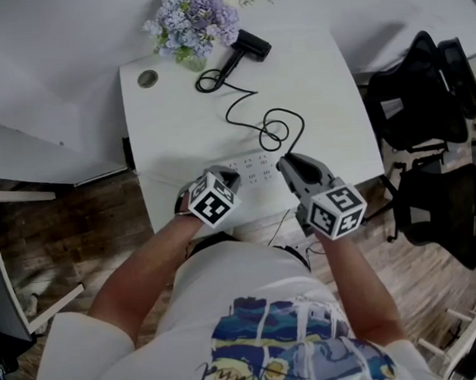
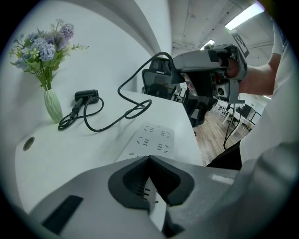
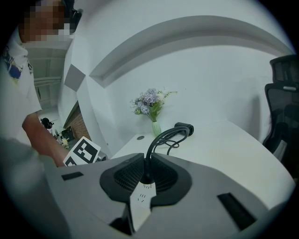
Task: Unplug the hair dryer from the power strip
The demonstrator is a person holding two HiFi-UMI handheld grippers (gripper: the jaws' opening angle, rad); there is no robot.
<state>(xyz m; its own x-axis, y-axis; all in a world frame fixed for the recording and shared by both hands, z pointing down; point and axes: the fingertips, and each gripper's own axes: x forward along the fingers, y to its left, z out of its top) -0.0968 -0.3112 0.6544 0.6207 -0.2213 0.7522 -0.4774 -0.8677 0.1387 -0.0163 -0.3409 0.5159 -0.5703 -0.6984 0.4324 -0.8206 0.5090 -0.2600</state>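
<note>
The black hair dryer (image 1: 246,48) lies at the far side of the white table (image 1: 319,79), next to the flowers. Its black cord (image 1: 274,128) loops toward me across the table. The white power strip (image 1: 253,169) lies near the front edge. My left gripper (image 1: 228,176) is shut on the strip's near end (image 2: 152,140). My right gripper (image 1: 288,166) is shut on the dryer's white plug (image 3: 142,196), with the cord (image 3: 156,140) rising out between the jaws. In the left gripper view the right gripper (image 2: 176,70) hangs above the strip, plug clear of the sockets.
A vase of purple flowers (image 1: 194,19) stands at the table's back edge, with a round cable hole (image 1: 147,79) to its left. Black office chairs (image 1: 429,102) stand to the right of the table. My legs and the wooden floor (image 1: 76,232) are below the front edge.
</note>
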